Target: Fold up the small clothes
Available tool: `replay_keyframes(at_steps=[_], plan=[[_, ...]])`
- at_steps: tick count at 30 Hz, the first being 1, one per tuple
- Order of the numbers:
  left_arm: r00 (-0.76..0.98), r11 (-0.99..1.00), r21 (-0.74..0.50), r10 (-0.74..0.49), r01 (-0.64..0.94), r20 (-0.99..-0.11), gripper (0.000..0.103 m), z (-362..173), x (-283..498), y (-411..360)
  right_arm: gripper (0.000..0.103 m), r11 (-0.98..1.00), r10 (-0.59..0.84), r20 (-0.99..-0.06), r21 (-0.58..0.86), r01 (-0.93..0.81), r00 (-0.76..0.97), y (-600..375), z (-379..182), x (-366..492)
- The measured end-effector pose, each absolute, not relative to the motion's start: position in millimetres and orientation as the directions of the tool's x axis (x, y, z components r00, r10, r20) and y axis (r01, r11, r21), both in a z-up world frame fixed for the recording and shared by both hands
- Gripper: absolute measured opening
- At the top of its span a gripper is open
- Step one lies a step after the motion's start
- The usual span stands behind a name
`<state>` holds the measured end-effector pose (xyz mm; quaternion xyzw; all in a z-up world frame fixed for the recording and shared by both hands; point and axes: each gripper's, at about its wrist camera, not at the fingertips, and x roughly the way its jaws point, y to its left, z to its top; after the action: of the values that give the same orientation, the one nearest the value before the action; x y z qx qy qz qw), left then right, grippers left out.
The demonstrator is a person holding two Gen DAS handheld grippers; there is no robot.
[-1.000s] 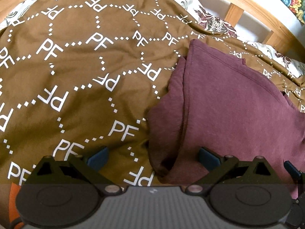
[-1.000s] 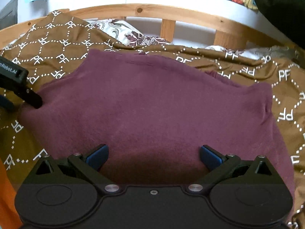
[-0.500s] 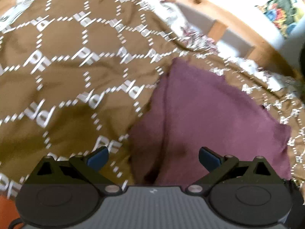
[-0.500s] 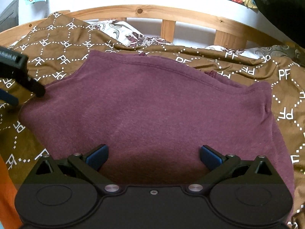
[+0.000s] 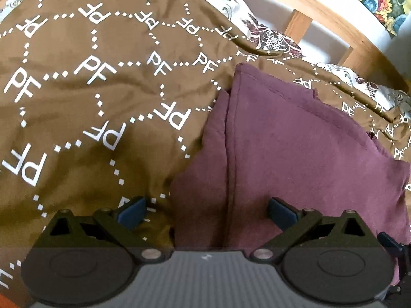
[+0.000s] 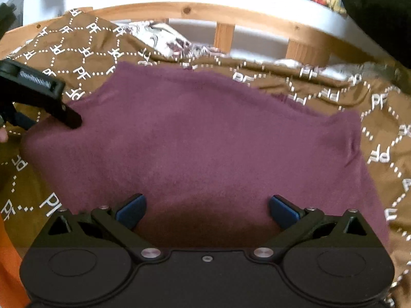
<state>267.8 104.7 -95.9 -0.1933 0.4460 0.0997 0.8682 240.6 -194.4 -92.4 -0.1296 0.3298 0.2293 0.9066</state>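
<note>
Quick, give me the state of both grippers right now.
Left gripper: open, holding nothing, fingers straddling the maroon garment's left edge.
Right gripper: open, holding nothing, over the garment.

A maroon garment [image 6: 205,148] of soft, slightly fuzzy knit lies flat on a brown bedspread [image 5: 90,107] printed with white "PF" letters and dotted lines. It is already folded into a broad, roughly four-sided shape, wider toward the near side. Seen from the left wrist, the garment [image 5: 295,154] shows stacked layers along its left edge, where a lower layer sticks out a little from under the top one and a stitched seam runs along the fold. Its far edge is a hemmed line running close to the wooden bed frame [image 6: 223,10]. The top face is smooth, with small puckers near the far right corner.
</note>
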Motion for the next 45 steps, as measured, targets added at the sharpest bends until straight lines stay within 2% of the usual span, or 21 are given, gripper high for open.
replay_keyframes(at_steps=[19,24,33,36,41,43,45], plan=[[0.565,0.918,-0.209,0.019,-0.336,-0.825,0.102,-101,271,102,0.102,0.861,0.337,-0.656,-0.076,-0.503,0.675,-196,-93,241],[0.554,0.936,-0.206,-0.013,-0.287,-0.832,0.1,-100,273,101,0.102,0.863,0.34,-0.66,-0.065,-0.501,0.67,-197,-94,242],[0.584,0.935,-0.254,-0.066,-0.246,-0.809,0.072,-95,269,101,0.102,0.861,0.33,-0.665,-0.079,-0.502,0.67,-195,-93,241],[0.587,0.93,-0.272,-0.079,-0.248,-0.805,0.058,-95,268,103,0.102,0.857,0.318,-0.688,-0.086,-0.508,0.652,-194,-86,241],[0.609,0.925,-0.296,-0.094,-0.239,-0.788,0.023,-87,261,97,0.102,0.874,0.305,-0.705,-0.059,-0.481,0.64,-207,-73,241],[0.626,0.943,-0.261,-0.077,-0.208,-0.776,0.016,-80,258,88,0.103,0.893,0.282,-0.703,-0.057,-0.447,0.653,-218,-65,241],[0.649,0.953,-0.24,-0.067,-0.183,-0.758,0.014,-71,255,80,0.102,0.919,0.25,-0.696,-0.049,-0.392,0.673,-233,-55,241]])
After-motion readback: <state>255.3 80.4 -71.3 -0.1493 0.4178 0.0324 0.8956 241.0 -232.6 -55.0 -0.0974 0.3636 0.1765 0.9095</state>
